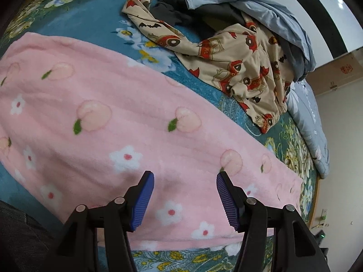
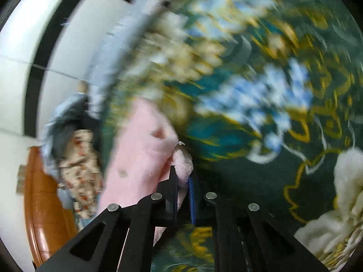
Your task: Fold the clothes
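My right hand-held gripper point(image 2: 183, 181) pinches a corner of the fluffy pink peach-print fleece garment point(image 1: 127, 122) spread on the teal floral bed blanket point(image 1: 90, 22); my left hand-held gripper point(image 1: 185, 195) hangs half-open above the fleece, empty. The thin pinch could slip, dropping the fold.

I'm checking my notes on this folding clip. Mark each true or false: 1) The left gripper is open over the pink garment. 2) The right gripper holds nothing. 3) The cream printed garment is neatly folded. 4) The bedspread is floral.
1) True: the left gripper is open above the pink garment.
2) False: the right gripper is shut on the pink garment.
3) False: the cream printed garment lies rumpled.
4) True: the bedspread is floral.
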A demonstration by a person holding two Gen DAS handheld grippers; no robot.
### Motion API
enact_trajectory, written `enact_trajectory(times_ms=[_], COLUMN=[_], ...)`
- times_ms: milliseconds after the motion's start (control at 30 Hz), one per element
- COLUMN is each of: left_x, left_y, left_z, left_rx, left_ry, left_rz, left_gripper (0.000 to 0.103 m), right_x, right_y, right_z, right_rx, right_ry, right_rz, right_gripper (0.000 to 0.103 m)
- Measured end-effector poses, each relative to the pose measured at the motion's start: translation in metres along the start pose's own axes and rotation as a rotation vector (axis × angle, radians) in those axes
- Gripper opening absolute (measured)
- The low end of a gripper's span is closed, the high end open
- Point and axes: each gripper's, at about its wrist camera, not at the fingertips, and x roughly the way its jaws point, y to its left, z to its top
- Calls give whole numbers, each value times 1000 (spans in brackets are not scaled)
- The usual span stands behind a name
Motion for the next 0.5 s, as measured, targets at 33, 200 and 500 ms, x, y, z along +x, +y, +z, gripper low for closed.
enact_trajectory(times_ms=[33,200,500], left_x=[0,-1,2], left_y=[1,5,-5], left_z=[0,-1,-4], left_rx=[-7,-34,15], left_ry=[-1,-1,8], left_rz=[-5,-22,-12], left_gripper=[62,62,62], right_x=[7,-6,-12], right_y=[-6,-4,31], right_z=[-1,0,-17], right_rx=[24,-17,-119], right_ry=[17,19,52], right_rz=[-16,-11,71], right_gripper=[8,14,37])
